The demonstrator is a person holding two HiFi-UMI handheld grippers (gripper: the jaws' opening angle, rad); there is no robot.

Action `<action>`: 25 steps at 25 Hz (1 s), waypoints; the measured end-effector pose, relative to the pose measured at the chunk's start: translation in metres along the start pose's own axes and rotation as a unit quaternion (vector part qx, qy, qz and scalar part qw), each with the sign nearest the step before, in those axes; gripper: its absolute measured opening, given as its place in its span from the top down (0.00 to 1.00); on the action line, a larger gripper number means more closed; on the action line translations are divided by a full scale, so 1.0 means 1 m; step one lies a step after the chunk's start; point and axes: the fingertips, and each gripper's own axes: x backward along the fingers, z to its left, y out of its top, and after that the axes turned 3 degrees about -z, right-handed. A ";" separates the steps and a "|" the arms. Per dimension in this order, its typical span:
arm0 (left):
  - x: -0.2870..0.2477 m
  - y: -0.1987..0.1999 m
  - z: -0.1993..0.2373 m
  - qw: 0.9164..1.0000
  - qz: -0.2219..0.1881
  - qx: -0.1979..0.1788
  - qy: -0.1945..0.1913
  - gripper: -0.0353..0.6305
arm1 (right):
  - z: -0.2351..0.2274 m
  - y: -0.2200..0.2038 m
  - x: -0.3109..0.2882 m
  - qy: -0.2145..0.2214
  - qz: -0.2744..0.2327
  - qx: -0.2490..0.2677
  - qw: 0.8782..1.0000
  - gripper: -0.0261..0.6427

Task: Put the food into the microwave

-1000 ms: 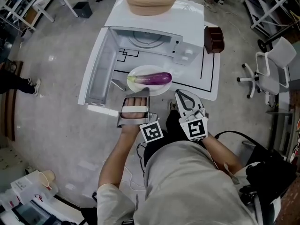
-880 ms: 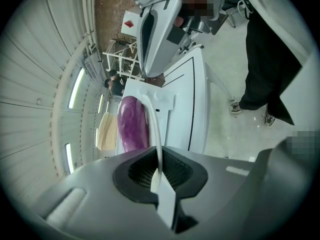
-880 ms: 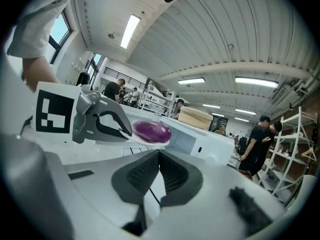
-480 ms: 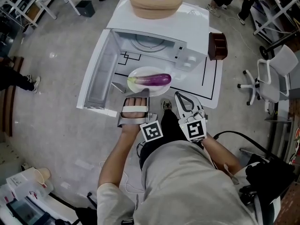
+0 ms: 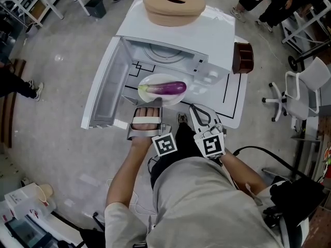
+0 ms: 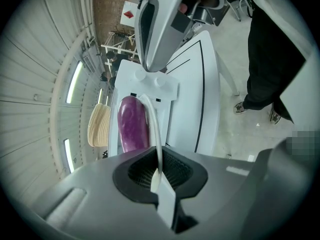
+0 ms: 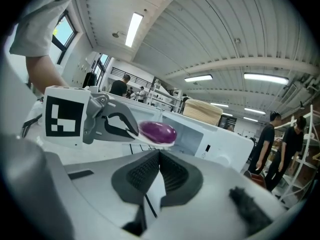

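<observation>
A purple eggplant (image 5: 166, 88) lies on a white plate (image 5: 161, 78). My left gripper (image 5: 150, 105) is shut on the plate's near rim and holds it just in front of the open microwave (image 5: 170, 32). In the left gripper view the plate (image 6: 154, 134) runs edge-on between the jaws, with the eggplant (image 6: 132, 125) beside it. The microwave door (image 5: 105, 84) is swung out to the left and the cavity (image 5: 163, 51) shows its turntable. My right gripper (image 5: 196, 110) is shut and holds nothing, to the right of the plate. The right gripper view shows the eggplant (image 7: 158, 132) ahead.
A round tan wooden piece (image 5: 174, 4) rests on the microwave. A brown box (image 5: 243, 57) stands at the right on the white table (image 5: 230, 99) with black lines. An office chair (image 5: 305, 84) stands further right. People stand at the top right and the left edge.
The plate with the eggplant has moved closer to the microwave opening, still held in the left gripper. The right gripper has followed alongside. People have come into view at the top right.
</observation>
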 end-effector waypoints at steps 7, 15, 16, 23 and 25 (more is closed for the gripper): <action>-0.031 -0.001 0.002 1.000 0.002 -0.004 -0.008 0.90 | -0.013 -0.004 -0.018 0.003 0.004 -0.002 1.000 0.94; -0.052 0.003 0.009 1.000 -0.002 -0.010 -0.017 0.90 | -0.028 -0.008 -0.032 0.004 0.016 -0.003 1.000 0.94; -0.055 0.002 0.010 1.000 -0.002 -0.011 -0.017 0.90 | -0.029 -0.009 -0.035 0.004 0.015 -0.004 1.000 0.94; -0.079 -0.002 0.012 1.000 0.000 -0.018 -0.026 0.90 | -0.035 -0.017 -0.049 0.012 0.024 -0.009 1.000 0.94; -0.085 -0.001 0.016 1.000 -0.003 -0.018 -0.022 0.90 | -0.036 -0.018 -0.053 0.014 0.026 -0.010 1.000 0.94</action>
